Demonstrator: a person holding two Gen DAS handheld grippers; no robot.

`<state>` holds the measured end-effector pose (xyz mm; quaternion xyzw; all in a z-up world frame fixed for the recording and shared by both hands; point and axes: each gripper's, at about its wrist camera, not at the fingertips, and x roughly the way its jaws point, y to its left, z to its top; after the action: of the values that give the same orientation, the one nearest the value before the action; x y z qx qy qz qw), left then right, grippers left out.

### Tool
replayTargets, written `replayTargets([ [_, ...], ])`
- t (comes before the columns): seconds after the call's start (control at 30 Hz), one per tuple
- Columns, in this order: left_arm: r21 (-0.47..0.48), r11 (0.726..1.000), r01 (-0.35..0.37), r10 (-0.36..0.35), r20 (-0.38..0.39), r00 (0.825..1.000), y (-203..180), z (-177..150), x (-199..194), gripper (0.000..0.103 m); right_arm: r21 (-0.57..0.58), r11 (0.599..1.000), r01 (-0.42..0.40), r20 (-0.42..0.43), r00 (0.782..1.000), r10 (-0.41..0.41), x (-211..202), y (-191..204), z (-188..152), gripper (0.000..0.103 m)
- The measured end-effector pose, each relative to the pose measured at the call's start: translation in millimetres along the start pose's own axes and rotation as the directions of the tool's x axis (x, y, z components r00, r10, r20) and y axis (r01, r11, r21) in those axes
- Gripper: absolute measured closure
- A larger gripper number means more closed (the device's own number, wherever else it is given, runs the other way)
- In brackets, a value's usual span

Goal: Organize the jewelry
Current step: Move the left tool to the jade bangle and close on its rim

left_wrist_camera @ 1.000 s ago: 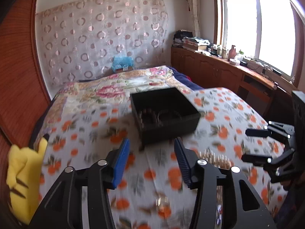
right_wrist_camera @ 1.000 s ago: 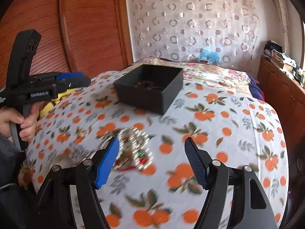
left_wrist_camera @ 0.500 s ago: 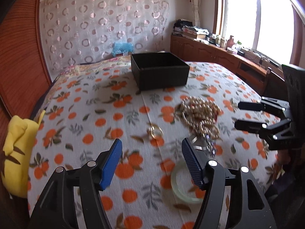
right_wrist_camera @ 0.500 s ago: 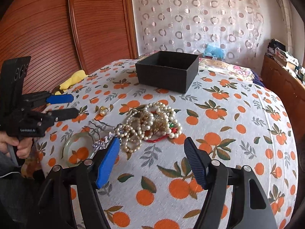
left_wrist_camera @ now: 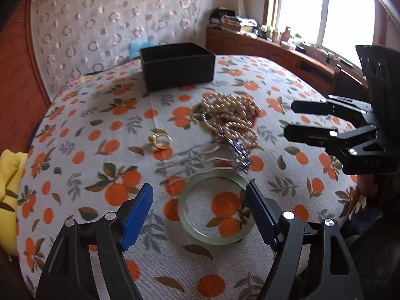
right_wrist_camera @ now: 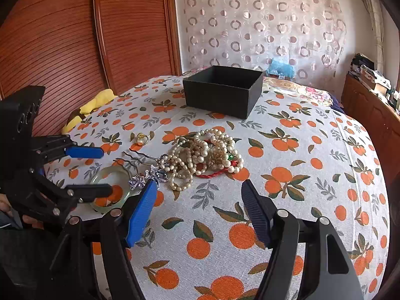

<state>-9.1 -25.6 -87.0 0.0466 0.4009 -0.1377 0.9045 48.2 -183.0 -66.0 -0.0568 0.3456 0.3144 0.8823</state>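
Jade bangle (left_wrist_camera: 215,207) lies under the down-tilted left claw (left_wrist_camera: 200,215) — jaws opening, nothing gripped.

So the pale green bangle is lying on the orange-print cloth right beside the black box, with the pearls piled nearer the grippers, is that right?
Not quite: the places are swapped. The left wrist view shows the green bangle nearest, lying between the left gripper's opening jaws, while the pearls are piled closer to the black box. The cloth is orange-printed, as you say.
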Motion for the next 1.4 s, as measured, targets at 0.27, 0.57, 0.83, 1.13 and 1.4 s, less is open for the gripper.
replayTargets([
  [0.27, 0.029, 1.000, 0.000, 0.001, -0.026, 1.000, -9.5, -1.5, 5.0, 0.027, 0.011, 1.000, -0.002, -0.003, 1.000, 0.002, 1.1, -4.1, 0.5, 0.031],
  [0.57, 0.024, 0.999, 0.045, -0.045, -0.012, 0.999, -13.7, -2.6, -1.4, 0.027, 0.007, 1.000, 0.000, -0.002, 1.000, 0.000, 1.5, -3.9, 0.3, 0.031],
  [0.83, 0.052, 0.998, 0.040, -0.038, -0.041, 0.998, -22.1, -5.3, 6.9, 0.027, 0.006, 1.000, -0.003, -0.002, 1.000, 0.003, 2.0, -3.5, 0.1, 0.031],
  [1.13, 0.036, 0.999, 0.033, -0.032, -0.017, 0.999, -8.2, -7.3, -1.8, 0.034, -0.021, 0.999, -0.033, -0.013, 0.999, 0.032, 10.0, 8.8, 2.4, 0.031],
  [1.4, -0.045, 0.999, -0.012, 0.012, 0.014, 1.000, 27.2, -13.4, -17.1, 0.034, -0.054, 0.990, -0.130, -0.047, 0.991, 0.127, 20.5, 32.9, 10.0, 0.042],
])
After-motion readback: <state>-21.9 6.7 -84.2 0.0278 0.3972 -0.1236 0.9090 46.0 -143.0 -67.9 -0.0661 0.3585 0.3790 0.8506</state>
